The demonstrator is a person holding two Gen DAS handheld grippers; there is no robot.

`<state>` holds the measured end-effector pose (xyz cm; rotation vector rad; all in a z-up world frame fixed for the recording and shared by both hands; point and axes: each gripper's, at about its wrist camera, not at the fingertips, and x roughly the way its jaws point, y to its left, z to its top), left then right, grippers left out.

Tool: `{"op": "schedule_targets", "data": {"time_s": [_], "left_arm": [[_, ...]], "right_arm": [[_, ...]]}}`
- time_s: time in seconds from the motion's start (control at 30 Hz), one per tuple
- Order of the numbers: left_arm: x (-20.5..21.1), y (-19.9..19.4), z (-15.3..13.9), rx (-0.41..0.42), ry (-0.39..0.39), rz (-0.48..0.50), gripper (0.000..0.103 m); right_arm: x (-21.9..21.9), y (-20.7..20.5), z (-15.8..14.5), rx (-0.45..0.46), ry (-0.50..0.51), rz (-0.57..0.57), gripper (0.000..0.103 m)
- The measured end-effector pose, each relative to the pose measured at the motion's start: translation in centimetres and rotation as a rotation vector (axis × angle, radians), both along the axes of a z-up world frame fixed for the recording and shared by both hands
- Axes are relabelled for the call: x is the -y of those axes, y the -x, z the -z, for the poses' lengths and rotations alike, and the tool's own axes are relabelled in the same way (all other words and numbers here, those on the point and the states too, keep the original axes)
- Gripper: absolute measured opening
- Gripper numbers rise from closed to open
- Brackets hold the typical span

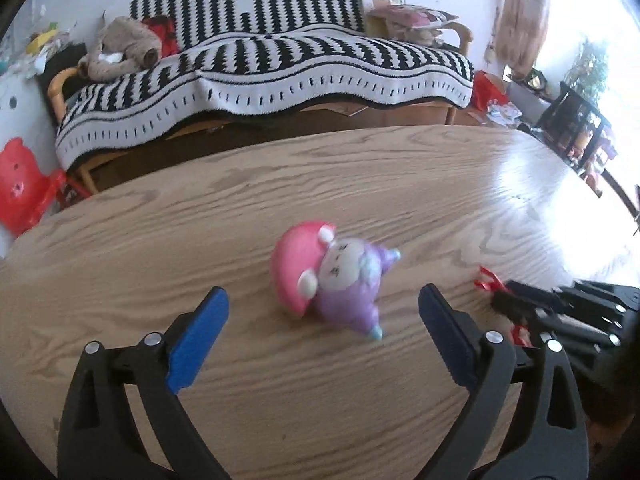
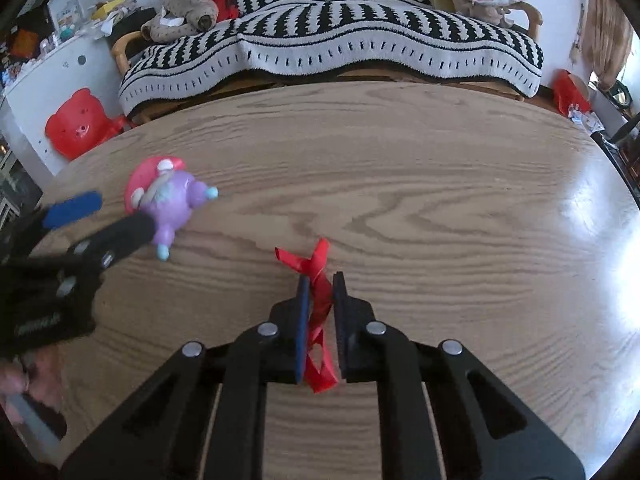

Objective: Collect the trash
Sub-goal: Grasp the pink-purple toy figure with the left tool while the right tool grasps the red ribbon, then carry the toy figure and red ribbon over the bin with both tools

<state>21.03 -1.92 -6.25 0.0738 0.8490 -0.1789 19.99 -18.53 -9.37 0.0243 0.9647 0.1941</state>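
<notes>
You are pinching the red ribbon (image 2: pixel 318 312) between the pads of your right gripper (image 2: pixel 320 280), its curls trailing out front and back on the wooden table (image 2: pixel 440 184), toward the near edge. That nip looks meant to lift the scrap clear as trash. Your left gripper (image 1: pixel 323 300) is standing spread wide, nothing between its blue pads (image 1: pixel 200 332), lining up on the pink-and-purple toy figure (image 1: pixel 332 276) lying on its side beside the ribbon, probably the next pickup.

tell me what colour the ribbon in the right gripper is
Red ribbon, seen best in the right wrist view.
</notes>
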Motion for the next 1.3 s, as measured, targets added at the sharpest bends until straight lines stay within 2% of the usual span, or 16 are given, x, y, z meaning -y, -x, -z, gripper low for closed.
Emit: {"op": "schedule_targets", "data": {"time_s": [0.2,0.23,0.3,0.37,0.43,0.67,0.83,1.03,1.3], "left_arm": [[0.2,-2.6,2.2,-0.062,-0.016,-0.043,0.093],[0.3,-2.7,2.5,-0.067,-0.005,-0.042,0.087],[0.5,-2.6,2.7,-0.064,-0.007,-0.035,0.067],[0.6,-2.5,2.8,-0.064,-0.028,-0.048,0.06],[0.2,-2.3,2.6,-0.072,0.003,-0.059,0.056],[0.1,0.1,0.1,-0.031,0.007,-0.064,0.053],[1.9,3.4,-2.1,-0.003,0.004,-0.015,0.053],[6.7,7.5,-4.0,0.023,0.012,0.072,0.052],[15.7,12.1,-4.6,0.036,0.015,0.24,0.052]], "right_arm": [[0.5,1.3,-0.1,-0.015,0.008,-0.024,0.012],[0.7,1.4,-0.1,-0.017,0.006,-0.025,0.012],[1.1,1.6,-0.1,-0.022,0.0,-0.02,0.012],[1.6,1.7,-0.1,-0.029,-0.013,-0.008,0.012],[2.0,2.0,-0.4,-0.028,-0.02,0.003,0.012],[3.1,4.0,-2.2,0.01,-0.006,0.026,0.012],[4.9,6.6,-3.9,0.036,0.0,0.05,0.012],[8.8,10.5,-6.0,0.065,0.014,0.101,0.012],[17.8,16.0,-7.6,0.079,0.021,0.235,0.012]]}}
